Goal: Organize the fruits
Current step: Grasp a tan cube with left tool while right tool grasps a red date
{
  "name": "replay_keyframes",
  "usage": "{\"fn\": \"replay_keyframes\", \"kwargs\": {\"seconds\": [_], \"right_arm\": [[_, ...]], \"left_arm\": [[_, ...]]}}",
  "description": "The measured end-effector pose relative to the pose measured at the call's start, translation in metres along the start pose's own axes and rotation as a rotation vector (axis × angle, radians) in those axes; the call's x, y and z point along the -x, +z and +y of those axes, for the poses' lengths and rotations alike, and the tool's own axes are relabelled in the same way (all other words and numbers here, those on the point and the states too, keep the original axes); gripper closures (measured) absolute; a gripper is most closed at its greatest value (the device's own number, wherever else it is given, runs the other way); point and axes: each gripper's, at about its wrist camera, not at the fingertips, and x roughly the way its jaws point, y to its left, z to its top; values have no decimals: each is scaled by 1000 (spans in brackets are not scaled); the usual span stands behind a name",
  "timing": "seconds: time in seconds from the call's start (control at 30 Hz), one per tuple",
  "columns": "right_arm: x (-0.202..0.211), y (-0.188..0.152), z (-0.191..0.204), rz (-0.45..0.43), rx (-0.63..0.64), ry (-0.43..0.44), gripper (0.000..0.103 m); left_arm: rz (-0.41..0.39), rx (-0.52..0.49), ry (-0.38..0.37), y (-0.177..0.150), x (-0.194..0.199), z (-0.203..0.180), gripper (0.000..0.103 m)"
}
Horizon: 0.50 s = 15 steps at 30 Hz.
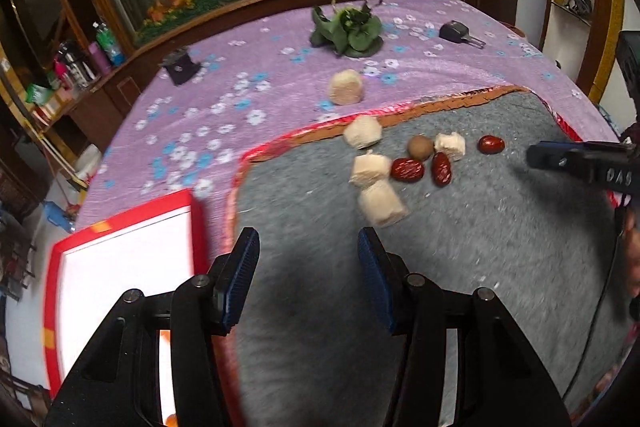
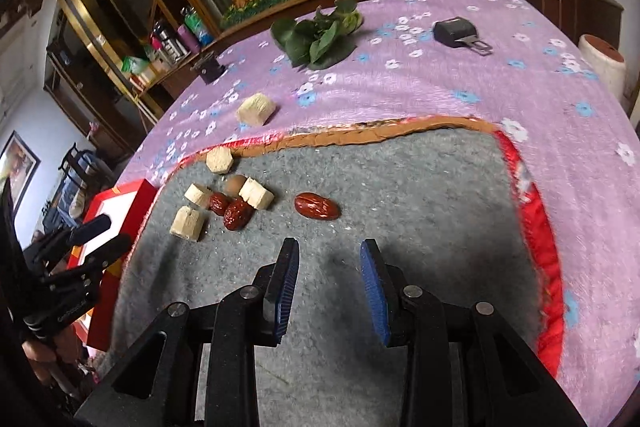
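Three red dates lie on the grey mat (image 1: pixel 460 247): two together (image 1: pixel 407 169) (image 1: pixel 441 168) and one apart (image 1: pixel 491 144), which also shows in the right wrist view (image 2: pixel 317 205). A brown round fruit (image 1: pixel 420 147) sits among several pale beige chunks (image 1: pixel 381 203). One more chunk (image 1: pixel 346 87) lies on the purple cloth. My left gripper (image 1: pixel 308 255) is open and empty, just short of the nearest chunk. My right gripper (image 2: pixel 330 267) is open and empty, near the lone date. A red-rimmed white box (image 1: pixel 120 267) stands to the left.
The purple flowered cloth (image 2: pixel 520 87) covers the table. Green leaves (image 1: pixel 348 31) lie at the back, with a black buckle (image 1: pixel 460 33) at the right and a small dark object (image 1: pixel 182 67) at the left. A wooden cabinet with an aquarium stands behind.
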Motion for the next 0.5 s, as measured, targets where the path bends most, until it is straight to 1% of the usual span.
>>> {"fn": "replay_keyframes", "kwargs": {"seconds": [0.07, 0.23, 0.3, 0.33, 0.4, 0.43, 0.47, 0.5], "right_arm": [[-10, 5, 9, 3, 44, -20, 63], [-34, 15, 32, 19, 178, -79, 60], [-44, 15, 36, 30, 207, -105, 60], [-48, 13, 36, 35, 211, -109, 61], [-47, 12, 37, 20, 227, -127, 65], [-46, 10, 37, 18, 234, -140, 74], [-46, 9, 36, 15, 240, -145, 78], [-45, 8, 35, 13, 241, -145, 79]], "left_arm": [[14, 12, -17, 3, -6, -2, 53], [47, 41, -54, 14, -20, -8, 54], [68, 55, -64, 16, -27, -10, 53], [73, 59, -69, 16, -29, -11, 48], [64, 70, -65, 19, -32, -12, 35], [61, 73, -56, 20, -33, -13, 34], [66, 78, -58, 22, -32, -14, 34], [71, 82, -56, 22, -30, -15, 34]]}}
